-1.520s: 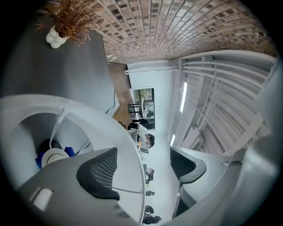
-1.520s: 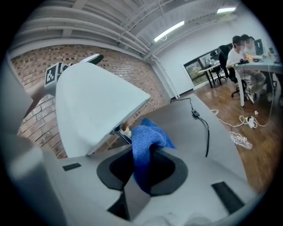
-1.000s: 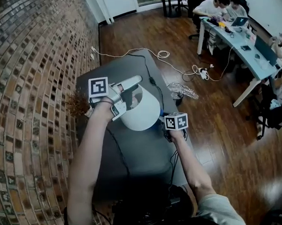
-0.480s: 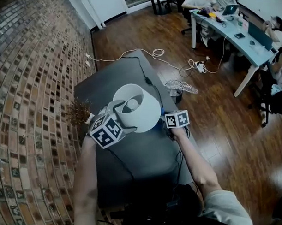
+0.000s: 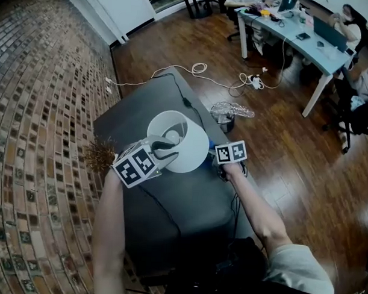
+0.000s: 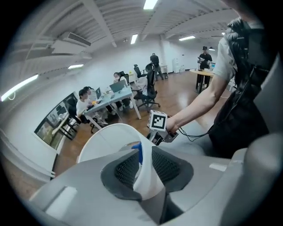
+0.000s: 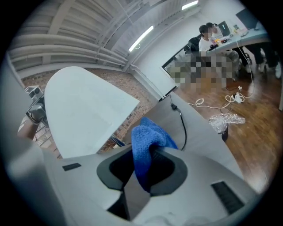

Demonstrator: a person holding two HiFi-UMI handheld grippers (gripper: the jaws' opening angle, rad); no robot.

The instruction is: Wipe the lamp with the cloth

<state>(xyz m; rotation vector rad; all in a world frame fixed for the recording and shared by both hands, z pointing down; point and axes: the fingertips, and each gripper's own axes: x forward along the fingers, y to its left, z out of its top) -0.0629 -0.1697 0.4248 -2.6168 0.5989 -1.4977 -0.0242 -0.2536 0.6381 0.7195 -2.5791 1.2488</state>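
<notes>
A white lampshade [image 5: 178, 140] stands on a dark grey table [image 5: 187, 216]. My left gripper [image 5: 161, 150] is at the shade's near-left edge. Its jaws have just been closing, and the pads now pinch the shade's thin wall [image 6: 148, 183] between them. My right gripper [image 5: 211, 157] is at the shade's right side, shut on a blue cloth [image 7: 148, 143]. The cloth sits close beside the shade's outer face [image 7: 84, 110]; whether it touches I cannot tell. From the left gripper view the cloth [image 6: 139, 152] shows just behind the shade wall, with the right gripper [image 6: 155, 137] beyond.
A black cable [image 5: 188, 104] runs across the table's far part. A dried plant [image 5: 99, 154] stands at the table's left edge by the brick wall. On the wooden floor lie white cables [image 5: 196, 68] and a plastic-lined bin [image 5: 224, 111]. People sit at a desk [image 5: 290, 35] far right.
My left gripper rolled over and dropped from above the shade to its near-left rim, then closed on the wall. The right gripper with the cloth barely moved.
</notes>
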